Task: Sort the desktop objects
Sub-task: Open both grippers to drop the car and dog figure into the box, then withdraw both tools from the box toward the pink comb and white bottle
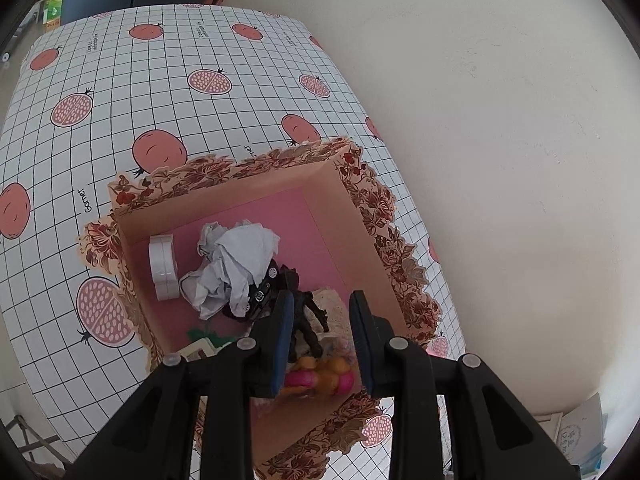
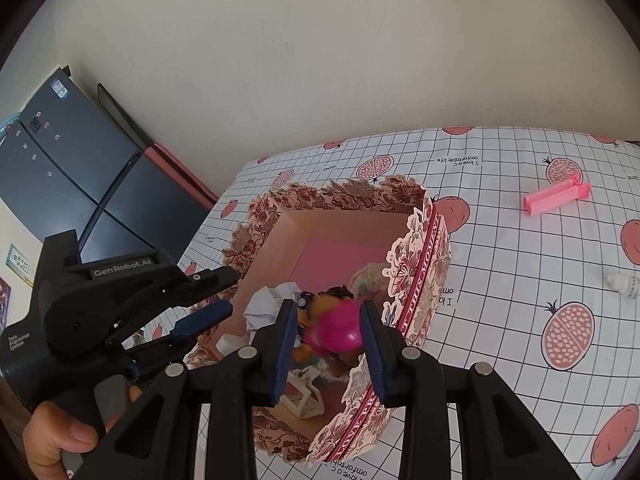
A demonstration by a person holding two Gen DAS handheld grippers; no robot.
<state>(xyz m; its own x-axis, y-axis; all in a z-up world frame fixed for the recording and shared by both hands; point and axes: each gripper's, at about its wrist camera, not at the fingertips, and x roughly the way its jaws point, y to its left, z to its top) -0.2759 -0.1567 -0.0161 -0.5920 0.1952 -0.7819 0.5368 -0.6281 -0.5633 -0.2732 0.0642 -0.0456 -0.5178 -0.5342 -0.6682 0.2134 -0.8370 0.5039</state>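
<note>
Box [image 2: 420,264] sits straight below both my grippers, and the right gripper [image 2: 328,330] holds a pink-and-orange plush toy [image 2: 338,330] over its near corner, pads pressing its sides. Left gripper [image 1: 322,332] hangs part open, empty, above the 2 white pieces [image 1: 163,266] and crumpled paper [image 1: 236,264] inside
</note>
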